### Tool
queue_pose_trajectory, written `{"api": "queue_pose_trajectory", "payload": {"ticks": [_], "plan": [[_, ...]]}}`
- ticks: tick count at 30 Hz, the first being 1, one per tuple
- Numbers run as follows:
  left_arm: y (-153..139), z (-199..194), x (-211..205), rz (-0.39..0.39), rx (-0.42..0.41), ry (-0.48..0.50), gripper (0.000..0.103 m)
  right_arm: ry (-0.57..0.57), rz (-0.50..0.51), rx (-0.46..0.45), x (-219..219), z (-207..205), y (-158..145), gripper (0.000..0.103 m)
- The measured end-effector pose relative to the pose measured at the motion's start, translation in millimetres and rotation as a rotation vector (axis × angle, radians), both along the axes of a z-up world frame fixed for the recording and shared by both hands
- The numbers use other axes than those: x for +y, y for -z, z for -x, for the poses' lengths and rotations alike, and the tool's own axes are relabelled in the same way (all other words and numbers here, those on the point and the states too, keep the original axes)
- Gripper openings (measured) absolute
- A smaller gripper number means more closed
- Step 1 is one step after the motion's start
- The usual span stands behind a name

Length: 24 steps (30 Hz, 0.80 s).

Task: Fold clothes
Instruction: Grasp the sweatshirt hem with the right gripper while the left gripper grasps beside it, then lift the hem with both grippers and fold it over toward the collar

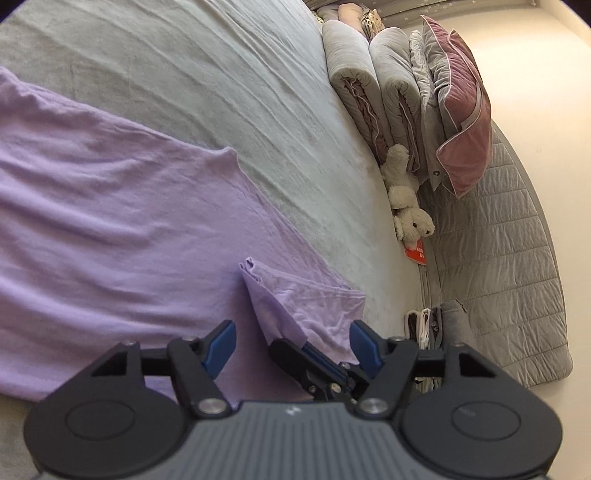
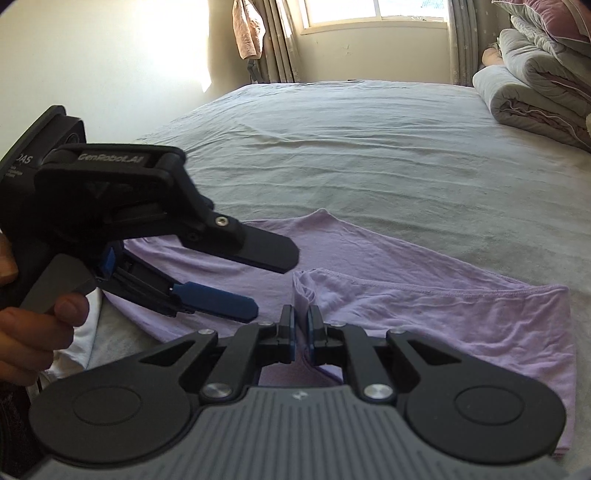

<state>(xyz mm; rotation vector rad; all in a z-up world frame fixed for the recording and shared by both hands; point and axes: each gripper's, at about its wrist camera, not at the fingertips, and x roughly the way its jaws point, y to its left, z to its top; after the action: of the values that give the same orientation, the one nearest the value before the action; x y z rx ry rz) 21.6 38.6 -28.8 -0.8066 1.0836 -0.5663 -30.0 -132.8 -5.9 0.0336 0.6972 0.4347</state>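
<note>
A lilac garment (image 1: pixel 110 221) lies spread on the grey bedsheet (image 1: pixel 221 92). One edge of it is pulled up into a narrow fold (image 2: pixel 301 291). My right gripper (image 2: pixel 301 326) is shut on that fold, with the cloth pinched between its blue pads. In the left wrist view its fingers (image 1: pixel 314 360) reach in from the lower right and hold the raised flap (image 1: pixel 295 299). My left gripper (image 1: pixel 292 341) stands open around them, one blue pad on each side, gripping nothing. From the right wrist view, the left gripper (image 2: pixel 271 284) hovers open over the garment (image 2: pixel 443 321), held by a hand (image 2: pixel 33 325).
Rolled grey duvets (image 1: pixel 369 85) and a pink pillow (image 1: pixel 465 122) are stacked by the quilted headboard (image 1: pixel 498 277). A cream plush toy (image 1: pixel 406 199) lies beside them. A window (image 2: pixel 373 14) and curtains sit beyond the bed's far end. White cloth (image 2: pixel 81 336) lies near the hand.
</note>
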Motion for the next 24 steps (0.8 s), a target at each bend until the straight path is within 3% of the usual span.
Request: {"api": "queue_pose_trajectory", "payload": {"ticks": [6, 8, 9, 14, 18, 24], "plan": [[8.2, -5.8, -13.2, -0.058, 0.022, -0.056, 0.036, -0.009, -0.034, -0.014, 0.9, 8.2, -1.3, 0.011], [10.5, -7.7, -12.5, -0.080, 0.021, -0.073, 0.011, -0.007, -0.045, -0.013, 0.7, 8.7, -1.2, 0.011], [9.8, -7.7, -14.3, -0.096, 0.012, -0.085, 0.005, -0.005, -0.049, -0.012, 0.8, 8.8, -1.1, 0.011], [-2.9, -3.9, -17.6, -0.188, -0.099, -0.108, 0.004, 0.036, -0.089, -0.014, 2.8, 7.0, -0.7, 0.011], [-22.4, -4.4, -19.6, -0.318, -0.227, -0.085, 0.004, 0.078, -0.148, -0.026, 7.6, 1.2, -4.5, 0.011], [-31.2, -6.2, 10.3, -0.380, -0.252, -0.112, 0.004, 0.090, -0.220, -0.015, 29.1, -11.9, -6.7, 0.011]]}}
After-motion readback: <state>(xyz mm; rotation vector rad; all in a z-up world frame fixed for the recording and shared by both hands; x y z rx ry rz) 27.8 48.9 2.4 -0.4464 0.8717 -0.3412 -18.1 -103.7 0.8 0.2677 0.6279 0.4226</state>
